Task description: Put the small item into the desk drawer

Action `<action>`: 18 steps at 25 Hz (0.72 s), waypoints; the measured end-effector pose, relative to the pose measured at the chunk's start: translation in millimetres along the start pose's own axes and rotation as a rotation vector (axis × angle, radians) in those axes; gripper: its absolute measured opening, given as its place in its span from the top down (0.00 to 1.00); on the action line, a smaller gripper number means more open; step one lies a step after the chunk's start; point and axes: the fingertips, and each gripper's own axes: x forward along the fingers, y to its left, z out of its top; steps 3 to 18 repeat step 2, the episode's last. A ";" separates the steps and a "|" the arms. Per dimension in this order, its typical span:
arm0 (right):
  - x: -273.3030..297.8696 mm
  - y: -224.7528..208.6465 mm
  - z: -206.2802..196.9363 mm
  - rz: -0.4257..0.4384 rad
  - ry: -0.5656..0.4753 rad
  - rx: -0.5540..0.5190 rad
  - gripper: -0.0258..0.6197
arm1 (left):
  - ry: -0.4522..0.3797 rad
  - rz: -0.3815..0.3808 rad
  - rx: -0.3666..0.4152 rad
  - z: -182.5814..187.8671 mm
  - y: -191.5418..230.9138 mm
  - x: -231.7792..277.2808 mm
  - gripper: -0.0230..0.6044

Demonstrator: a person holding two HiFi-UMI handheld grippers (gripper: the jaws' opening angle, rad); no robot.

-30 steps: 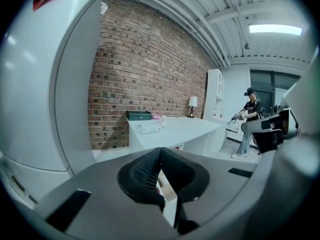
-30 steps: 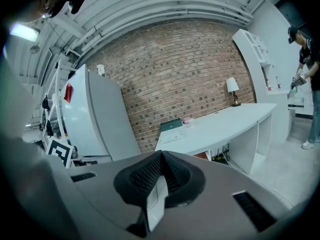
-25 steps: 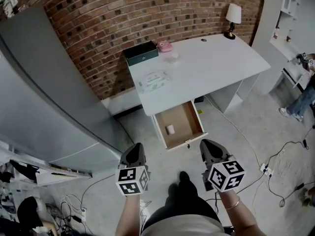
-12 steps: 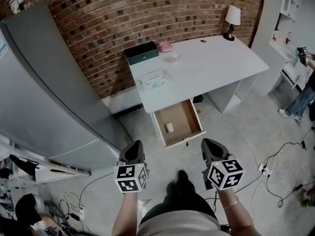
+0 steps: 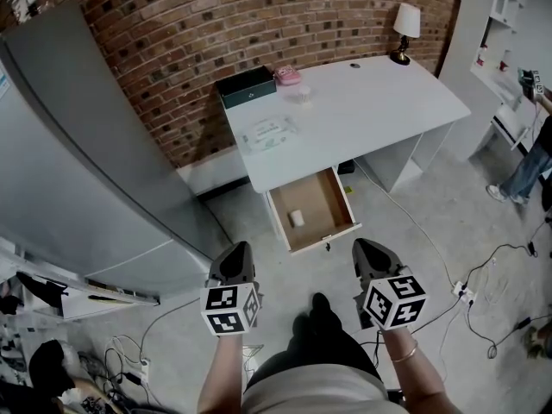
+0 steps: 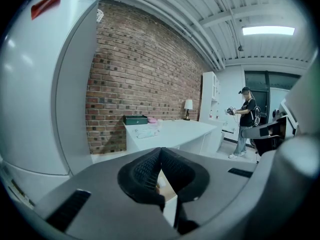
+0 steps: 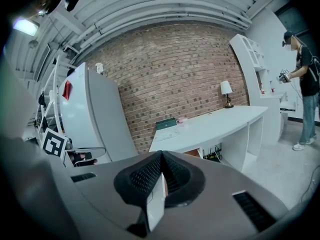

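My left gripper (image 5: 235,259) and right gripper (image 5: 369,257) are both closed and empty. Ahead, between them, the item (image 5: 297,218) lies in the open drawer (image 5: 341,198).

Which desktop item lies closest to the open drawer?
The flat pale packet, near the front edge of the desk; the dark box, pink item and lamp sit back by the wall.

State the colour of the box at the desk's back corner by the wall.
The box is dark green, clearest in the head view.
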 end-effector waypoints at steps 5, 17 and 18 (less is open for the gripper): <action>2.1 -0.4 -1.2 0.000 0.001 0.001 0.95 | -0.002 0.001 0.002 0.3 1.1 1.3 0.93; 2.1 -0.4 -1.2 0.000 0.001 0.001 0.95 | -0.002 0.001 0.002 0.3 1.1 1.3 0.93; 2.1 -0.4 -1.2 0.000 0.001 0.001 0.95 | -0.002 0.001 0.002 0.3 1.1 1.3 0.93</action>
